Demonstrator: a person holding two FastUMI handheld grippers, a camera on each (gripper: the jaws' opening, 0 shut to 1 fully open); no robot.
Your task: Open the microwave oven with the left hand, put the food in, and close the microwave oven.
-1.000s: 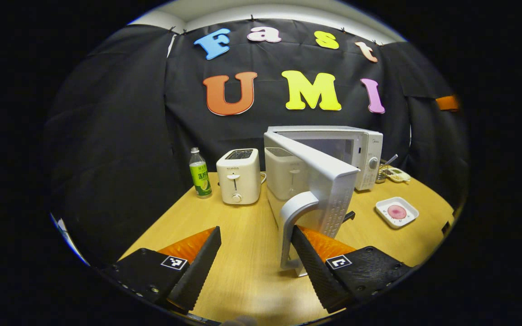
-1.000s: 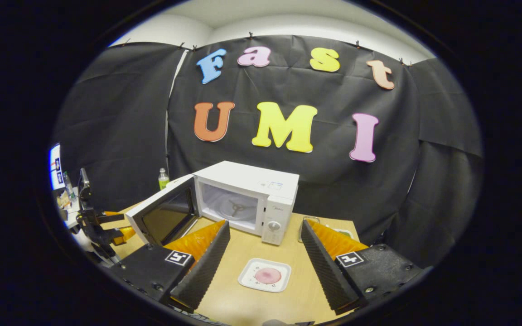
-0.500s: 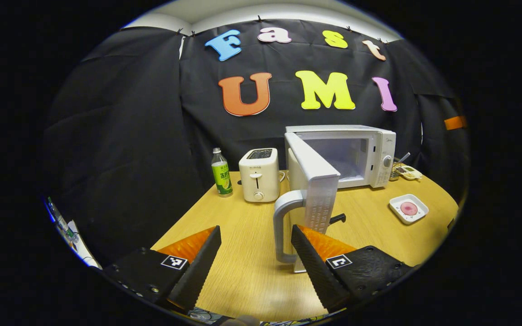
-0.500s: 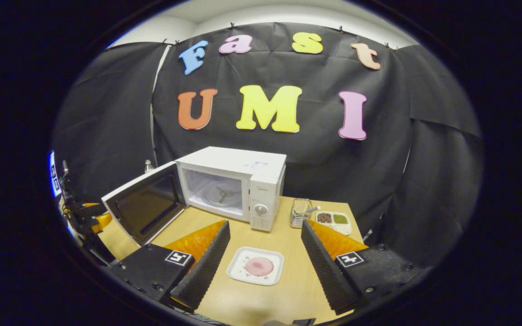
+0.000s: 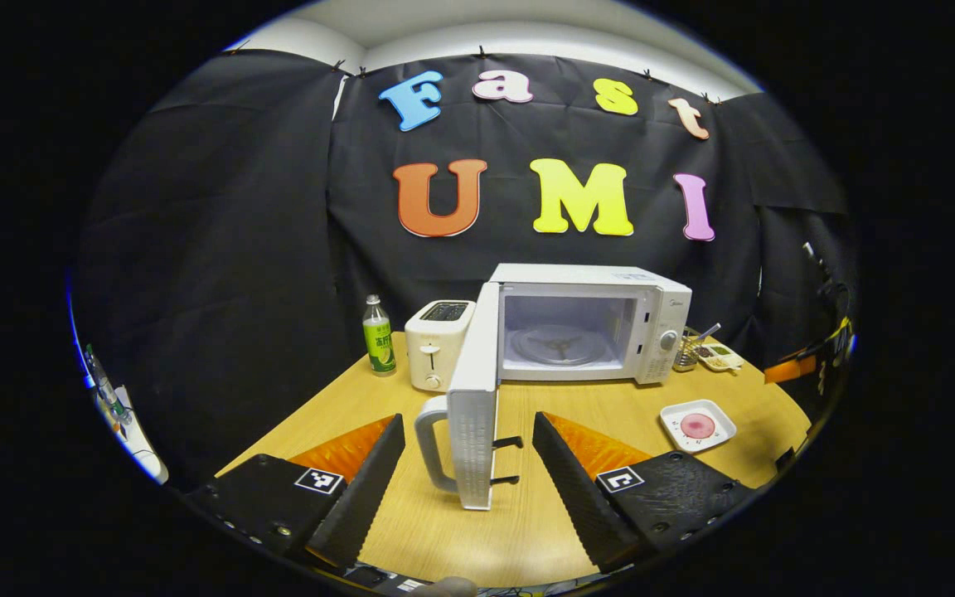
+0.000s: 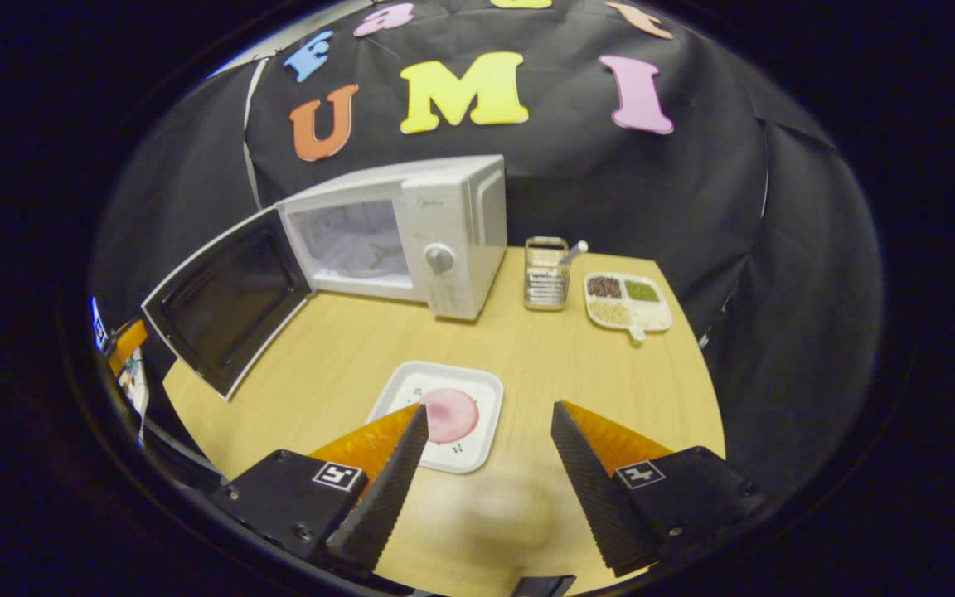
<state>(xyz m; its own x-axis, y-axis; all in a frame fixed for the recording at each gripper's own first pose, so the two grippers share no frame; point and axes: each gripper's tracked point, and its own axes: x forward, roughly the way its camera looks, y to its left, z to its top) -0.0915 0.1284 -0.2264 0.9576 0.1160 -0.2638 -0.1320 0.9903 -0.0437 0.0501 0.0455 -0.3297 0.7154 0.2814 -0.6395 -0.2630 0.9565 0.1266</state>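
White microwave (image 5: 585, 327) door (image 5: 473, 406) stood open, hiding the toaster's (image 5: 436, 352) side; both claws (image 5: 467, 464) (image 6: 486, 464) gaped wide, empty.

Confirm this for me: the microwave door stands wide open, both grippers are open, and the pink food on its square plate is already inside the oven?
Not quite. The plate with the pink food is on the table, just ahead of the right gripper, per the right gripper view. The microwave door is open; both grippers, including the left gripper, are open.

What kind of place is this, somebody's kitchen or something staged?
Probably a staged kitchen corner in a booth, not a real home: a wooden table against hung black cloth, set with a microwave oven standing open, a toaster and a small plate of food.
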